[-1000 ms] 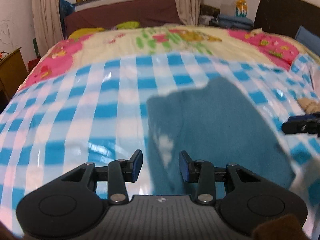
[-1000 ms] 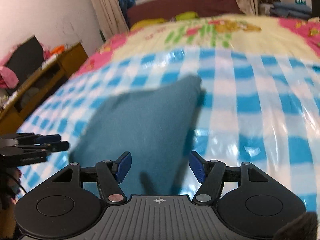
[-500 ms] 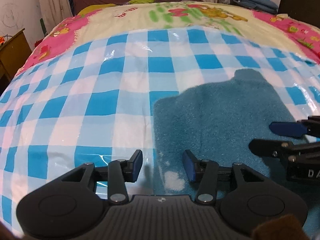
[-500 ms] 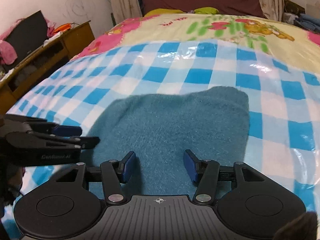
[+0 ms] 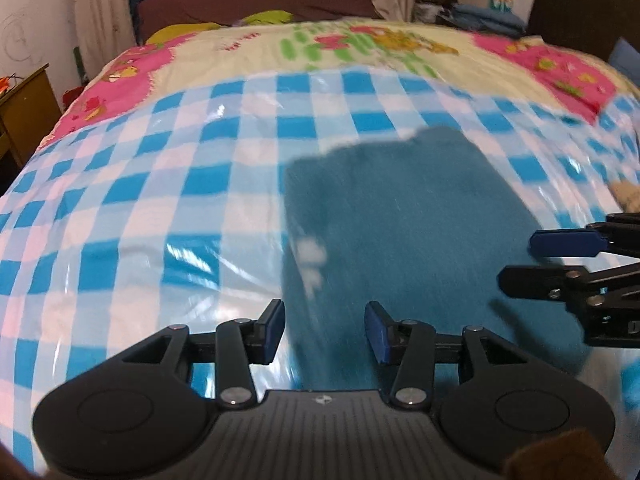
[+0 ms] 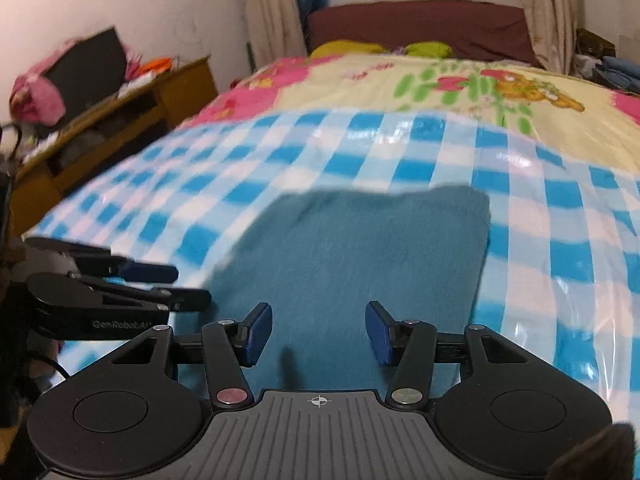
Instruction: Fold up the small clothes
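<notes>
We see a wide bed (image 5: 360, 52) filling both views, its far half under a yellow and pink cartoon-print quilt (image 6: 460, 84), its near half under a glossy blue-and-white checked sheet (image 5: 160, 200). A dark red headboard (image 6: 420, 26) and pale curtains close off the far end, and a wooden desk (image 6: 120, 116) stands to the left of the bed in the right wrist view.

On the checked sheet lies the task's thing, a teal fleece cloth (image 5: 400, 220), spread flat in a roughly square, folded shape near the closest edge of the bed. Both frames are blurred, so we cannot tell its layers apart.

Our left gripper (image 5: 325, 330) hangs over the cloth's left edge, one blue pad above the sheet and the other above the teal fabric. Its jaws stand apart with nothing clenched between them.

Our right gripper (image 6: 319, 334) sits over the near middle of the cloth. Its jaws have just been closing, yet they are still parted, with the cloth lying below them and not pinched. Each tool shows at the side of the other's view, close beside it.
</notes>
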`<act>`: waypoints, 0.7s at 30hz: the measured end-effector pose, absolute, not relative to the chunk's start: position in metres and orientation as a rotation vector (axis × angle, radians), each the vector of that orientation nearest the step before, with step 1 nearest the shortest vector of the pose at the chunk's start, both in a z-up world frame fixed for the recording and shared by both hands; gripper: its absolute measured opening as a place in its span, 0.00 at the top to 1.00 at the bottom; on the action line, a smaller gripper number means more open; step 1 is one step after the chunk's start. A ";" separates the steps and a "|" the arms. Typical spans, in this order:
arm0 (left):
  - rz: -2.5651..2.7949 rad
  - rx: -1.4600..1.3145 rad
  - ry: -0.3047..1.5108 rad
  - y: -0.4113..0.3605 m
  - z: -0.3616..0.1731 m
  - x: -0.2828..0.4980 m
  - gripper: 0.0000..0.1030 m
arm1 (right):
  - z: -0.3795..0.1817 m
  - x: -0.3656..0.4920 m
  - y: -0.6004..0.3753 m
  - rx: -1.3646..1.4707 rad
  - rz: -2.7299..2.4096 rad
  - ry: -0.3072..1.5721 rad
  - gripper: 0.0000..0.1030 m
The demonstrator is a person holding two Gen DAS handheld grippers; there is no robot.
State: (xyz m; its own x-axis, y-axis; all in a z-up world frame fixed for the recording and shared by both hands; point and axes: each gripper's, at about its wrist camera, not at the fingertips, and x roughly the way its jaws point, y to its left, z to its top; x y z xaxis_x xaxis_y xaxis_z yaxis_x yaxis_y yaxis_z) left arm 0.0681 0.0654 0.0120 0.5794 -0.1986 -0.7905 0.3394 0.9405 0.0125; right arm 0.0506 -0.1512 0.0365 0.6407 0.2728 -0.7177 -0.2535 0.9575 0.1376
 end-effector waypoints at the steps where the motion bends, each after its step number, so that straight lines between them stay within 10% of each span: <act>1: -0.307 0.188 0.920 0.063 0.005 0.066 0.51 | 0.030 0.050 -0.151 0.022 0.290 0.830 0.51; 21: -0.227 0.135 0.982 0.063 -0.007 0.041 0.45 | 0.033 0.006 -0.165 0.155 0.202 0.824 0.49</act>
State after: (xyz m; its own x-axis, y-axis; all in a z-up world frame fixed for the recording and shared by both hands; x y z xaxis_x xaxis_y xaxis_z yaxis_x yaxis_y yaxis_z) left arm 0.0410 0.0630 -0.0075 0.5347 -0.1292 -0.8351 0.2506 0.9680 0.0106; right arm 0.0056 -0.1655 0.0335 0.6616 0.2381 -0.7111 -0.1179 0.9695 0.2150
